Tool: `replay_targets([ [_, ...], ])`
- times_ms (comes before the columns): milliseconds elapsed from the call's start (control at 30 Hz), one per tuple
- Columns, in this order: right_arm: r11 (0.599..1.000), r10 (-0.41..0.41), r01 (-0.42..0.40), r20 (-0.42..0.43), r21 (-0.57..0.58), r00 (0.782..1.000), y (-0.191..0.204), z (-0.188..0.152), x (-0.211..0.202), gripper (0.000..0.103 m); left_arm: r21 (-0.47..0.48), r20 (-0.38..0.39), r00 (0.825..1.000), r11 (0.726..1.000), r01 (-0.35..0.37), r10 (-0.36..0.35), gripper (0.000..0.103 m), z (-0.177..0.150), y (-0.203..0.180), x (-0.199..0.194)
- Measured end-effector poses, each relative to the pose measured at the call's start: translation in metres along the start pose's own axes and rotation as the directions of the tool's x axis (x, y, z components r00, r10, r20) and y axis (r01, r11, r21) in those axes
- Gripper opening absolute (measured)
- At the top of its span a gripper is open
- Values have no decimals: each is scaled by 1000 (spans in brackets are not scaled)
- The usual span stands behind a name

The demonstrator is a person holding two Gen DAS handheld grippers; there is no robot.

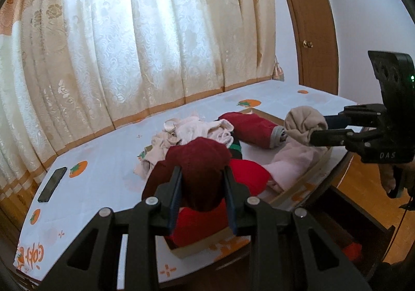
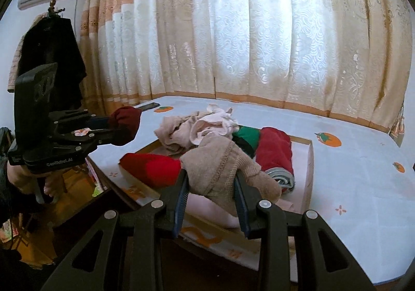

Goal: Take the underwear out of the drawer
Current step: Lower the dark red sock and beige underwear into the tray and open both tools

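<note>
My left gripper (image 1: pixel 202 171) is shut on a rolled dark red garment (image 1: pixel 202 153), held above a shallow cardboard box (image 1: pixel 298 184) of clothes on the table. My right gripper (image 2: pixel 210 174) is shut on a beige knitted garment (image 2: pixel 218 158) over the same box (image 2: pixel 310 161). Each gripper shows in the other's view: the right gripper (image 1: pixel 317 126) with the beige garment (image 1: pixel 303 122), the left gripper (image 2: pixel 114 126) with the dark red garment (image 2: pixel 127 119). In the box lie pale underwear (image 2: pixel 202 124), a bright red piece (image 2: pixel 155 169), a dark red roll (image 2: pixel 275 150) and a pink piece (image 1: pixel 293 163).
The table (image 1: pixel 103 174) has a white cloth printed with orange fruit; a black phone (image 1: pixel 52 184) lies at its far left. A dark drawer (image 1: pixel 363 226) stands pulled out below the table's front edge. Curtains hang behind, a wooden door (image 1: pixel 306 31) at the right, a dark coat (image 2: pixel 52 52) at the left.
</note>
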State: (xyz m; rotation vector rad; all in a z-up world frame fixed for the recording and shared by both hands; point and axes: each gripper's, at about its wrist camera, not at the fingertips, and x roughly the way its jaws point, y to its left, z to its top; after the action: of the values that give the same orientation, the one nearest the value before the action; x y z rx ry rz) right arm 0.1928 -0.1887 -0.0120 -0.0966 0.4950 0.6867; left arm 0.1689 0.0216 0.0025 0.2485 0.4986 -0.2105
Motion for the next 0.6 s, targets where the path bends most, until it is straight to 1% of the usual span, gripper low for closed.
replay_targets([
  [200, 1000, -23, 23, -33, 1, 999, -11, 8, 17, 36, -23, -52, 999, 1000, -1, 0, 28, 7, 11, 26],
  [433, 999, -30, 33, -73, 42, 997, -28, 14, 37, 36, -58, -104, 994, 998, 5, -11, 28, 11, 20, 50],
  [600, 997, -30, 37, -108, 69, 994, -36, 16, 53, 36, -46, -139, 990, 999, 13, -19, 28, 12, 17, 63],
])
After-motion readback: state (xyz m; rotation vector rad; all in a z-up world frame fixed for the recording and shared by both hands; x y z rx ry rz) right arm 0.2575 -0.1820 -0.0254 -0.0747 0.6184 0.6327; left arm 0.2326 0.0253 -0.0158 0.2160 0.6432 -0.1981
